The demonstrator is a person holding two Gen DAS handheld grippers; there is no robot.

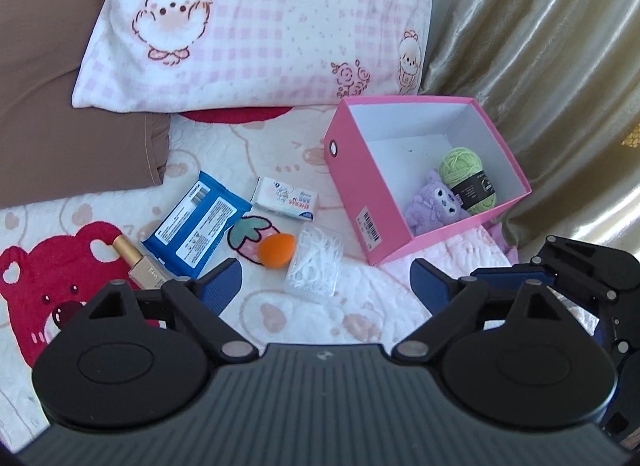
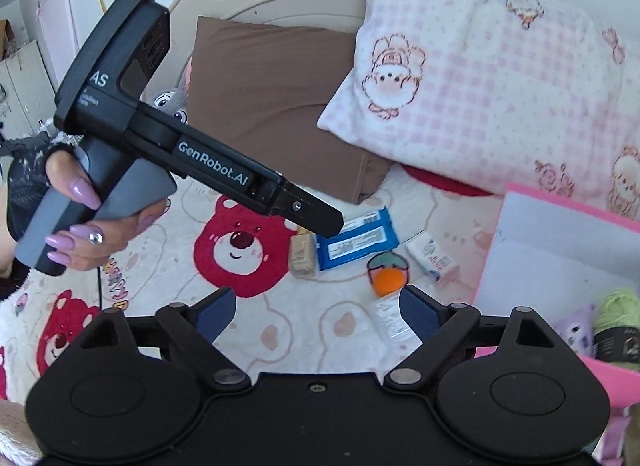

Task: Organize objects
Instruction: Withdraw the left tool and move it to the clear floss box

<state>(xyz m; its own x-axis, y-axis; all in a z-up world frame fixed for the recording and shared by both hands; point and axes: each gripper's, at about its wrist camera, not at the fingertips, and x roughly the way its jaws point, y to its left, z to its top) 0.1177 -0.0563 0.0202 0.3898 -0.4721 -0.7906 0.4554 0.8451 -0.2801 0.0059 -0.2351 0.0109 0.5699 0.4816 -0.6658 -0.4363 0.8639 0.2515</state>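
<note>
A pink box [image 1: 362,189] stands open on the bed and holds a green yarn ball [image 1: 466,177] and a purple plush toy [image 1: 434,203]. Left of it lie a clear box of floss picks [image 1: 316,266], an orange sponge [image 1: 276,250], a white tissue pack [image 1: 286,198], a blue wipes pack [image 1: 198,225] and a gold bottle [image 1: 140,266]. My left gripper [image 1: 326,286] is open and empty, just in front of the floss box. My right gripper [image 2: 316,312] is open and empty above the bed, near the floss box [image 2: 390,318] and the orange sponge [image 2: 386,281]. The pink box [image 2: 520,250] is at its right.
A pink checked pillow [image 1: 256,25] and a brown pillow [image 1: 52,105] lie behind the objects. A beige curtain [image 1: 560,65] hangs at the right. The bed cover has red bear prints [image 2: 240,250]. The right gripper's body [image 1: 592,278] shows at the left view's right edge.
</note>
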